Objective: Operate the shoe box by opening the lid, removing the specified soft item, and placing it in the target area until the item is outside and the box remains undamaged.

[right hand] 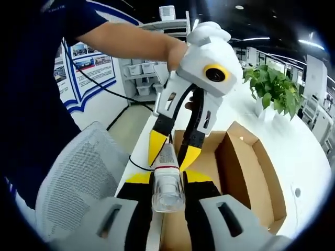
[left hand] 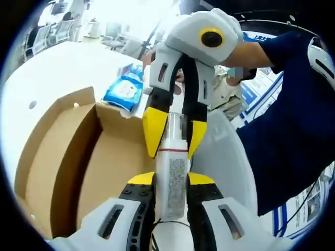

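Two hand-held grippers meet end to end above an open cardboard shoe box [left hand: 63,157], sharing one white bottle [left hand: 172,178] with a printed label and a clear cap [right hand: 168,196]. In the left gripper view, the left gripper [left hand: 171,183] clamps the bottle's labelled body, while the right gripper [left hand: 172,138] closes on its cap end. In the right gripper view, the right gripper [right hand: 168,183] pinches the cap end, and the left gripper [right hand: 168,149] holds the far end. This looks like a hand-over. A blue packet [left hand: 124,90] lies on the white table [left hand: 52,73] just beyond the box; a mesh chair [right hand: 84,172] stands beside the table.
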Motion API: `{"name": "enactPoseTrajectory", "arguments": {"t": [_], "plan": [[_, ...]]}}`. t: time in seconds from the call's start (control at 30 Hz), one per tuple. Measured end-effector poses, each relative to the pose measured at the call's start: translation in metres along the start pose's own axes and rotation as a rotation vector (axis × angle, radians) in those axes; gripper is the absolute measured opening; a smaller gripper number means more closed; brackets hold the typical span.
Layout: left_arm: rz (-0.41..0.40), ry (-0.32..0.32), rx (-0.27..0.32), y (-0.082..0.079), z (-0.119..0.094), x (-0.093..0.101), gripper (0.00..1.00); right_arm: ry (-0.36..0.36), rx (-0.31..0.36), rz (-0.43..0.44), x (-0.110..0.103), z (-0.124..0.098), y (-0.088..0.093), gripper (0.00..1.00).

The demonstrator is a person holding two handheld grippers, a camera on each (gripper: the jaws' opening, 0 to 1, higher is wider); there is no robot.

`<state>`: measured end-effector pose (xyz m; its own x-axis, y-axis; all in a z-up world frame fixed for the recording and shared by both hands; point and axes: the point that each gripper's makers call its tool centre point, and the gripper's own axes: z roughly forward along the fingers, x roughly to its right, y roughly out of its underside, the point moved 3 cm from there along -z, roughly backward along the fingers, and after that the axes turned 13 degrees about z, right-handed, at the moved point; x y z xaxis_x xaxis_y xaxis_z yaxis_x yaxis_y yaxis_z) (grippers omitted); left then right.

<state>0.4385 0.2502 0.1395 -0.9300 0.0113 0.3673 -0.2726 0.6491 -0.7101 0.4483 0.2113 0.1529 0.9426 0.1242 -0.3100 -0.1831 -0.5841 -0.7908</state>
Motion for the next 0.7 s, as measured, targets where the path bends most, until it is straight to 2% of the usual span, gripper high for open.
{"name": "enactPoseTrajectory", "arguments": {"t": [0.27,0.7], "plan": [[-0.004,-0.005,0.014,-0.003,0.003,-0.002,0.2,0.002,-0.017,0.032,0.001,-0.002,0.004,0.19],[-0.017,-0.034,0.015,0.001,0.001,-0.009,0.2,0.025,-0.042,0.028,0.006,-0.001,0.011,0.18]]}}
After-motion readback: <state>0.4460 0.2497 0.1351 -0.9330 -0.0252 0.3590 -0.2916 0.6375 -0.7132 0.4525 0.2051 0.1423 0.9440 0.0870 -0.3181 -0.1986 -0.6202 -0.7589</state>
